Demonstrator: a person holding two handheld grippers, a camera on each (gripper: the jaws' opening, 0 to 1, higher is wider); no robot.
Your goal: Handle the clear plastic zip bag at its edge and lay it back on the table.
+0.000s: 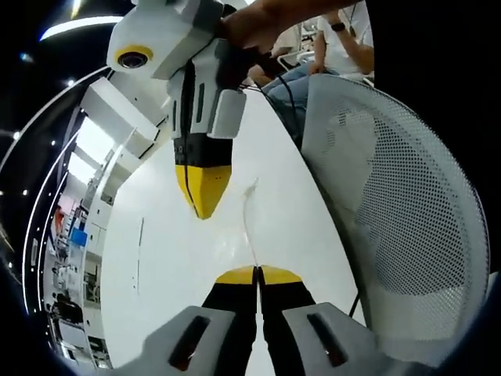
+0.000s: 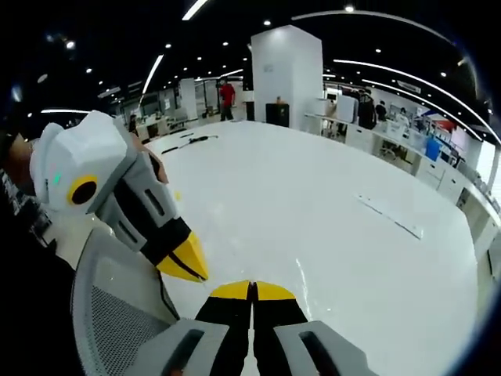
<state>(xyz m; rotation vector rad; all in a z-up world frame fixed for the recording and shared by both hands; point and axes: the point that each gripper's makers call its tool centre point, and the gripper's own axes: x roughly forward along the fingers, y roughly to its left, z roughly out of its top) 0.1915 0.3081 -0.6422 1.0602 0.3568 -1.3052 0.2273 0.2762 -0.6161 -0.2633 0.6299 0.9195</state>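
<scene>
One clear zip bag (image 1: 249, 223), thin, limp and slippery by the look, is held up edge-on above the white table (image 1: 180, 258). Its edge is pinched by the closed left gripper (image 1: 257, 273); the right gripper (image 2: 252, 289) is closed too, on what cannot be told. A mesh chair (image 1: 407, 211) is nearby.

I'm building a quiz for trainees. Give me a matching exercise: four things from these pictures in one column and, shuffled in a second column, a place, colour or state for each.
Things
1. clear zip bag
2. chair back
3. right gripper
4. far person's shirt

Descriptions
A. red
B. white mesh
C. shut, beside the bag
D. edge pinched in the left gripper

Pairs: 1-D, 2-B, 3-C, 4-A
</scene>
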